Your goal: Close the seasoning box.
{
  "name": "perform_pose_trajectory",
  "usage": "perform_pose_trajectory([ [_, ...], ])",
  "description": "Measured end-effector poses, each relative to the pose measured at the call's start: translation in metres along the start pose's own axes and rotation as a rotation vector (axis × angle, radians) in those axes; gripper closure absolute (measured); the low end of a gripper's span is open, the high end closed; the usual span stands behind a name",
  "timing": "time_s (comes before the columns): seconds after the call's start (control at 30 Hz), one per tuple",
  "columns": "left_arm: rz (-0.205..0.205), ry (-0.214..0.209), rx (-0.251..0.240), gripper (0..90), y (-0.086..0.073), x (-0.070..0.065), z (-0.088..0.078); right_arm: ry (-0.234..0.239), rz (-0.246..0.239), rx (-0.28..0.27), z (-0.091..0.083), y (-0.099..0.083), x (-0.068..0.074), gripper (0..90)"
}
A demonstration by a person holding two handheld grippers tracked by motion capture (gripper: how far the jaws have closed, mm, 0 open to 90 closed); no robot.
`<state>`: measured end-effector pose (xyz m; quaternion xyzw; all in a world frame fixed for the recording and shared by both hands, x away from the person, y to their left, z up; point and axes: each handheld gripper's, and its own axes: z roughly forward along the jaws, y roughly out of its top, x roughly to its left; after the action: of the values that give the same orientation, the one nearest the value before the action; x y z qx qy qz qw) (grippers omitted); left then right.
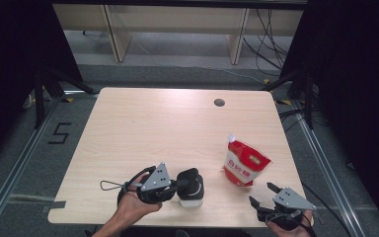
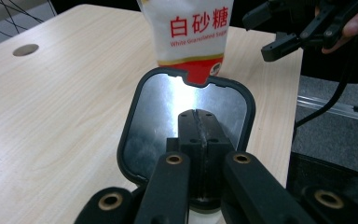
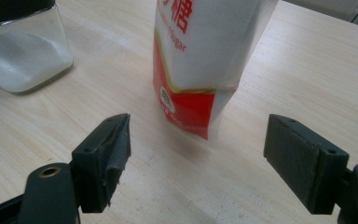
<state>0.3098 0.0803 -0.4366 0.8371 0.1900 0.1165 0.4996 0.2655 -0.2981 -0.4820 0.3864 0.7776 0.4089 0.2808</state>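
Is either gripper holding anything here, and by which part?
The left gripper is shut on the jar's lid, at its central handle. The right gripper is open, holding nothing.

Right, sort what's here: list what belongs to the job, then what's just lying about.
In the job:
- red-and-white stand-up pouch of white sugar
- clear glass jar with black lid, part-filled with white grains
- left tongs, shut on the lid's tab
- right tongs, open

Lying about:
- pale wooden table with its round cable hole

The sugar pouch (image 2: 193, 35) reads "白砂糖" in red with "White Granulated Sugar" under it. Off the table's left edge, a black "5" (image 1: 59, 133) is marked on the floor.
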Motion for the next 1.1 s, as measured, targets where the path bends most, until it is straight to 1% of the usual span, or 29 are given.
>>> perform_pose_trajectory([
  [0.03, 0.008, -0.002, 0.007, 89.2, -0.001, 0.000, 0.001, 0.004, 0.011, 0.004, 0.000, 0.000, 0.001, 23.9],
  [0.07, 0.029, -0.010, 0.016, 89.2, -0.001, 0.002, 0.003, 0.013, 0.035, 0.019, -0.001, 0.000, 0.002, 23.8],
  [0.1, -0.003, -0.009, 0.023, 89.2, -0.004, 0.000, 0.006, 0.013, 0.033, 0.017, -0.001, 0.000, 0.002, 23.9],
  [0.13, 0.010, -0.008, 0.039, 89.2, -0.005, 0.000, 0.007, 0.014, 0.032, 0.017, -0.001, 0.000, 0.002, 23.9],
  [0.17, 0.000, -0.013, 0.037, 89.2, -0.007, -0.001, 0.010, 0.013, 0.022, 0.016, -0.001, 0.000, 0.002, 23.9],
  [0.2, -0.003, -0.015, 0.040, 89.2, -0.008, 0.000, 0.011, 0.003, 0.000, 0.002, -0.001, 0.000, 0.000, 23.9],
  [0.3, -0.014, -0.017, 0.035, 89.1, -0.008, 0.000, 0.011, 0.006, -0.001, 0.004, -0.001, 0.000, 0.000, 23.9],
  [0.43, -0.016, -0.021, 0.036, 88.5, -0.008, 0.000, 0.010, 0.005, -0.001, 0.004, -0.001, 0.000, 0.000, 23.9],
  [0.47, -0.017, -0.014, 0.035, 87.5, -0.008, 0.000, 0.010, 0.005, -0.002, 0.005, -0.001, 0.000, 0.001, 23.9],
  [0.5, -0.010, -0.015, 0.034, 86.4, -0.008, 0.001, 0.009, 0.001, -0.004, 0.003, -0.001, 0.000, 0.000, 23.9],
  [0.53, -0.020, -0.020, 0.021, 84.4, -0.008, 0.001, 0.009, 0.002, -0.005, 0.003, -0.001, 0.000, 0.001, 23.9],
  [0.57, -0.026, -0.013, 0.028, 82.8, -0.008, 0.001, 0.007, 0.002, -0.005, 0.003, -0.001, 0.000, 0.001, 23.9],
  [0.6, -0.026, -0.025, 0.017, 79.3, -0.007, 0.002, 0.006, 0.005, -0.002, 0.004, -0.001, 0.000, 0.001, 23.9],
  [0.63, -0.045, -0.021, 0.017, 76.2, -0.007, 0.001, 0.005, 0.004, -0.003, 0.004, -0.001, 0.000, 0.000, 23.9],
  [0.67, -0.034, -0.030, 0.014, 71.4, -0.007, 0.003, 0.004, 0.004, -0.002, 0.005, -0.001, 0.000, 0.000, 23.9],
  [0.7, -0.060, -0.024, 0.003, 68.6, -0.008, 0.002, 0.002, 0.004, -0.001, 0.004, -0.001, 0.000, 0.000, 23.9],
  [0.73, -0.063, -0.020, 0.006, 63.2, -0.008, 0.002, 0.000, 0.005, -0.001, 0.004, -0.001, 0.000, 0.000, 23.8],
  [0.77, -0.063, -0.020, 0.006, 60.2, -0.008, 0.002, 0.000, 0.005, -0.001, 0.004, -0.001, 0.000, 0.000, 23.8],
  [0.8, -0.072, -0.020, -0.007, 54.4, -0.011, 0.002, -0.005, 0.005, -0.002, 0.005, -0.001, 0.000, 0.001, 23.7],
  [0.83, -0.065, -0.020, -0.010, 50.8, -0.011, 0.003, -0.006, 0.002, -0.004, 0.004, -0.001, 0.000, 0.001, 23.7],
  [0.93, -0.088, 0.006, -0.008, 40.9, -0.018, 0.004, -0.012, 0.010, -0.007, 0.003, -0.001, 0.000, 0.001, 23.8],
  [0.97, -0.089, 0.019, -0.005, 37.8, -0.021, 0.006, -0.014, 0.017, 0.003, 0.009, -0.001, 0.000, 0.001, 23.7],
  [1.0, -0.097, 0.023, -0.006, 35.9, -0.024, 0.007, -0.016, 0.009, -0.007, 0.003, -0.001, 0.000, 0.001, 23.7],
  [1.03, -0.098, 0.034, 0.019, 34.3, -0.029, 0.010, -0.021, 0.006, -0.010, 0.002, 0.000, 0.000, 0.000, 23.7],
  [1.07, -0.114, 0.039, 0.014, 32.5, -0.032, 0.010, -0.022, 0.011, -0.006, 0.005, 0.000, 0.000, 0.001, 23.7],
  [1.1, -0.114, 0.047, 0.011, 31.9, -0.035, 0.011, -0.024, 0.011, -0.006, 0.005, 0.000, 0.000, 0.001, 23.6],
])
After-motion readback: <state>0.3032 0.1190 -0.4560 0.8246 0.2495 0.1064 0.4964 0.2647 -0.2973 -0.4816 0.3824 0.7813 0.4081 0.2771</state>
